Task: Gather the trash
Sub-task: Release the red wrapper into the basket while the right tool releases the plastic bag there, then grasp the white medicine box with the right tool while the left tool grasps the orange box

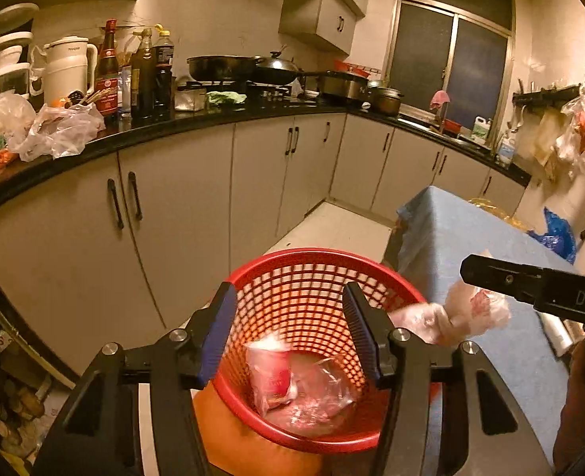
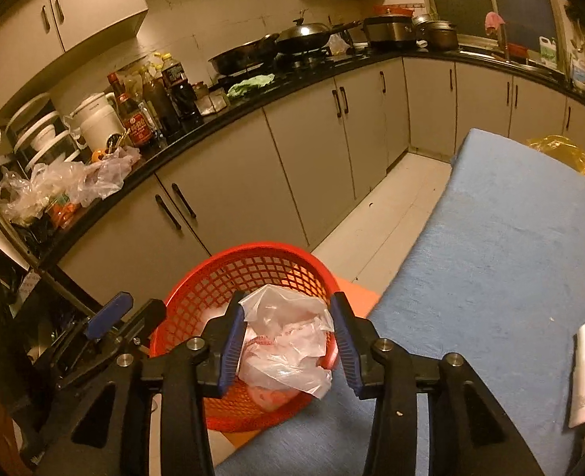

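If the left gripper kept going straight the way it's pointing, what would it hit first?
Probably the clear plastic wrapper lying in the bottom of the red basket; the left gripper points down into the basket's mouth, though depth is unclear.

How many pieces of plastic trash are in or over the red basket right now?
2: a clear wrapper lying in the red basket, and a crumpled plastic bag between the right gripper fingers above it. More may be hidden.

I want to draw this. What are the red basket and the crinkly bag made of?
The red basket looks like hard moulded plastic: smooth, a bit shiny, its wall a grid of holes. The crinkly bag between the right gripper looks like thin, see-through plastic film, creased and glossy.
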`<action>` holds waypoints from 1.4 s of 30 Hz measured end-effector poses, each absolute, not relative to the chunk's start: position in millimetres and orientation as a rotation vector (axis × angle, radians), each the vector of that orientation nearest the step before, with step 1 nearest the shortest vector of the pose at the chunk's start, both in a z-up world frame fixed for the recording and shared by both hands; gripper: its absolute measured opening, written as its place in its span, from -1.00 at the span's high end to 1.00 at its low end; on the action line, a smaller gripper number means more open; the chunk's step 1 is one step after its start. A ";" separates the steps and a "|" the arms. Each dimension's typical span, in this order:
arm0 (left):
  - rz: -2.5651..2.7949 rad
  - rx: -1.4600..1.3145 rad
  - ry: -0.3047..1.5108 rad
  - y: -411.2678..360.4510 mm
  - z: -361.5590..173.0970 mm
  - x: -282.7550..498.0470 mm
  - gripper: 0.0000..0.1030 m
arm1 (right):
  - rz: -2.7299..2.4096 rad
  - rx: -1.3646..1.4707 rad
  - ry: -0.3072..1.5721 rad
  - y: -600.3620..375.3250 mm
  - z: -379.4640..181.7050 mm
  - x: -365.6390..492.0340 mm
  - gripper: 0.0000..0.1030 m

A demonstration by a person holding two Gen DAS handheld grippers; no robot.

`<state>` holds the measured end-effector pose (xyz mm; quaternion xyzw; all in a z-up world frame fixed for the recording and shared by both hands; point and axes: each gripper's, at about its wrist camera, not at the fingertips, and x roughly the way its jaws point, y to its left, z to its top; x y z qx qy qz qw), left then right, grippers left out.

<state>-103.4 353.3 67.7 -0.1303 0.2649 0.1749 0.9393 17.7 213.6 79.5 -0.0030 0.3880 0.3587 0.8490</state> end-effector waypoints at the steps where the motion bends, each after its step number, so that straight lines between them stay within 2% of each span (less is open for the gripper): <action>1: 0.356 -0.259 0.540 350.5 69.0 -102.8 -0.05 | 0.764 0.002 0.811 210.1 81.8 16.8 0.10; 8: 0.375 -0.280 0.529 344.2 73.4 -108.4 -0.05 | 0.840 0.066 0.801 221.0 89.0 18.2 0.02; 9: 0.380 -0.288 0.527 345.2 73.2 -111.2 -0.05 | 0.855 0.077 0.817 224.6 87.0 20.1 -0.04; 11: 0.388 -0.297 0.528 348.2 72.6 -115.5 -0.05 | 0.865 0.036 0.889 239.4 75.3 25.7 -0.46; 13: 0.392 -0.292 0.534 350.8 71.9 -118.4 -0.05 | 0.796 -0.040 0.892 245.3 69.9 26.2 -0.44; 23: 0.411 -0.237 0.539 340.8 70.1 -121.8 -0.06 | 0.779 0.030 0.832 204.3 79.0 15.0 -0.44; 42: 0.356 -0.122 0.519 272.1 100.3 -122.7 -0.17 | 0.719 0.092 0.786 108.0 94.5 -24.4 -0.44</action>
